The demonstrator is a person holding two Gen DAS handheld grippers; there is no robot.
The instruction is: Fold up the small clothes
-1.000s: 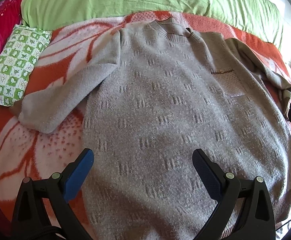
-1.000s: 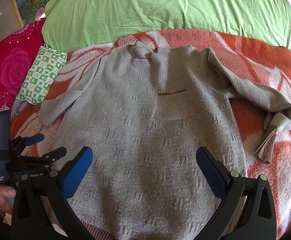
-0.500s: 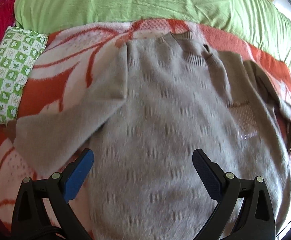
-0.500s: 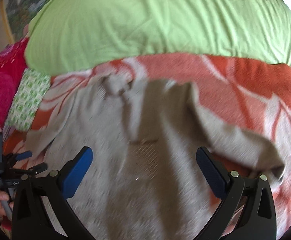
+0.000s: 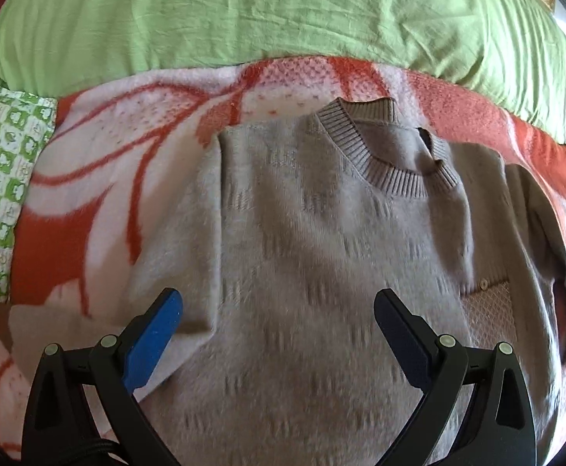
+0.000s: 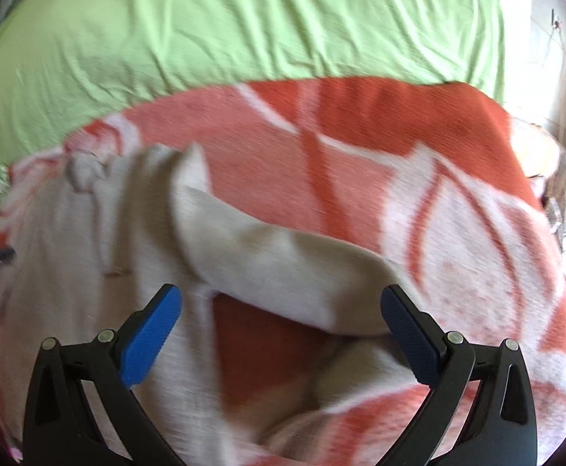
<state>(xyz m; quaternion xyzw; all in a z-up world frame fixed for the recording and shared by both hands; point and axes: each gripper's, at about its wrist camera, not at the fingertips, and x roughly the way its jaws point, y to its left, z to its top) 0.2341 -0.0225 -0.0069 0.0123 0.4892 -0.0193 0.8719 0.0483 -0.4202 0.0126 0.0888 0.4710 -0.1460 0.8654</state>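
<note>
Sweater (image 5: 321, 272) lies on blanket (image 5: 127, 163), green pillow (image 5: 283, 11) beyond.

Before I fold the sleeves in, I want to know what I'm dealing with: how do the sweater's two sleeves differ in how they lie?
The left sleeve lies flat and smooth, angled down beside the body; the right sleeve is bent at a sharp crease and doubles back on itself.
The left sleeve hugs the sweater; the right sleeve juts outward, leaving a gap of blanket showing.
Both are the same grey knit, and neither is gripped.
</note>
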